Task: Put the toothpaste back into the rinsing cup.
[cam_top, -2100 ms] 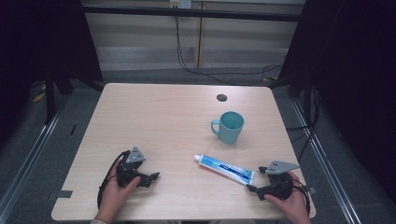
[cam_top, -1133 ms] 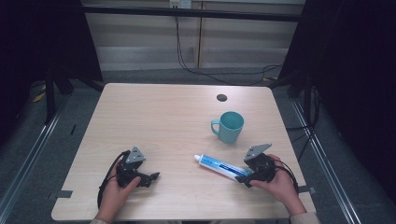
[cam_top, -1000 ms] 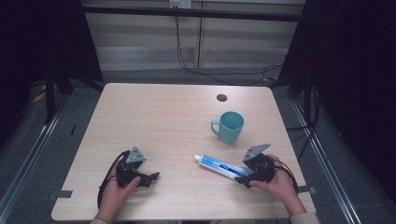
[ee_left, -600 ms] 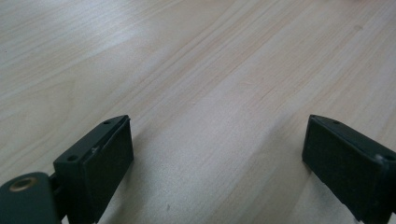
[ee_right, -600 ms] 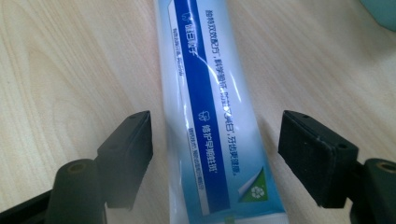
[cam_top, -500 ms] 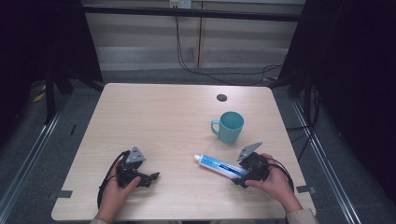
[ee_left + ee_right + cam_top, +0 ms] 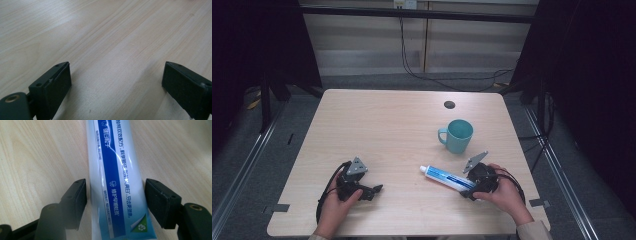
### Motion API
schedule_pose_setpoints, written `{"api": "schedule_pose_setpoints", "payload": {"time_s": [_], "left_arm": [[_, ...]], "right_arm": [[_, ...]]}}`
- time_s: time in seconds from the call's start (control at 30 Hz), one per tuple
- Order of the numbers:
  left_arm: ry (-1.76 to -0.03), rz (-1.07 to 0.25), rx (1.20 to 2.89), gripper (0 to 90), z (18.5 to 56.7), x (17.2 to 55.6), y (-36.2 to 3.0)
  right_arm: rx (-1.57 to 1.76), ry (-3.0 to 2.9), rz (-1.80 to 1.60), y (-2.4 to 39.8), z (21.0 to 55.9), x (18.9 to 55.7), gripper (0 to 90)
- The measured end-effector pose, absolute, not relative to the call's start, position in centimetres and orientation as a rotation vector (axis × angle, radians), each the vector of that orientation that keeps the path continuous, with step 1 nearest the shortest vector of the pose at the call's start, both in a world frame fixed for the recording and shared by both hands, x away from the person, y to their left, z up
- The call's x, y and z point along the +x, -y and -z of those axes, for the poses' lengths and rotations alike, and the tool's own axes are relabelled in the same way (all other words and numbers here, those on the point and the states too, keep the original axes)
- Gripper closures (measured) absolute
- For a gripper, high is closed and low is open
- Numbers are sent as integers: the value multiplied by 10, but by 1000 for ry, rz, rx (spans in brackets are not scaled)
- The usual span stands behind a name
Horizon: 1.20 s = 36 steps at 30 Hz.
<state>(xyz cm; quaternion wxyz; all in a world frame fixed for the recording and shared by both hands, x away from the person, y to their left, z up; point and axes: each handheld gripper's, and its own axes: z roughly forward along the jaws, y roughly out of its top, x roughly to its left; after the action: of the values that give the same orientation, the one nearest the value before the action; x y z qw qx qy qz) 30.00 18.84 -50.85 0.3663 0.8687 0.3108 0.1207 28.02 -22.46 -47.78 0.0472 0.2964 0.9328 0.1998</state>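
A blue and white toothpaste tube [image 7: 448, 178] lies flat near the front right of the pale wooden surface [image 7: 377, 130], its cap end pointing left and its crimped tail toward our right hand [image 7: 507, 190]. A teal mug [image 7: 457, 135] stands upright a little behind it, apart from the tube. In the right gripper view the tube [image 7: 117, 182] runs straight up between the two black fingers [image 7: 75, 202], which straddle its tail end. They are partly open and have just been closing in on the tube; a thin gap remains on each side, so we judge the pads are not yet pressing.

We are at the grasping step: the right gripper [image 7: 473, 186] is lined up on the tube and ready to pinch. The next move calls for finishing the squeeze gently, since the soft tube will flatten, then lifting it level.

The right forearm comes in from the bottom right, the gripper held low and pointing left along the surface. The left gripper [image 7: 373, 189] rests at the front left, well apart from the tube, pointing right, its fingers [image 7: 53, 85] spread wide over bare wood and holding nothing
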Motion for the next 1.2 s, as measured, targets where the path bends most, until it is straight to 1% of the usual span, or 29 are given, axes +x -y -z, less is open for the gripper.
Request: {"api": "schedule_pose_setpoints", "payload": {"time_s": [0.07, 0.17, 0.4, 0.63, 0.7, 0.8, 0.83, 0.87, 0.97, 1.2], "left_arm": [[-799, -310, 2232, 83, 509, 300, -188], [-796, -313, 2235, 84, 508, 300, -189], [-797, -315, 2233, 84, 508, 300, -188], [-797, -315, 2233, 83, 508, 300, -188], [-798, -315, 2232, 84, 508, 300, -188], [-799, -315, 2231, 84, 509, 300, -188], [-799, -314, 2230, 83, 509, 300, -188], [-799, -315, 2231, 83, 509, 300, -188], [-799, -314, 2231, 84, 508, 300, -188], [-797, -300, 2230, 72, 509, 300, -188]], "right_arm": [[908, -2850, -605, 225, 478, 281, 360], [901, -2861, -595, 225, 476, 282, 406], [887, -2896, -532, 220, 474, 286, 428], [870, -2954, -399, 211, 469, 293, 502], [856, -2966, -391, 211, 469, 293, 510], [857, -2981, -385, 211, 468, 296, 568], [877, -2987, -382, 211, 465, 298, 636], [877, -2987, -382, 211, 465, 298, 636], [888, -2977, -382, 210, 461, 296, 714], [888, -2967, -347, 208, 456, 293, 741]]}}
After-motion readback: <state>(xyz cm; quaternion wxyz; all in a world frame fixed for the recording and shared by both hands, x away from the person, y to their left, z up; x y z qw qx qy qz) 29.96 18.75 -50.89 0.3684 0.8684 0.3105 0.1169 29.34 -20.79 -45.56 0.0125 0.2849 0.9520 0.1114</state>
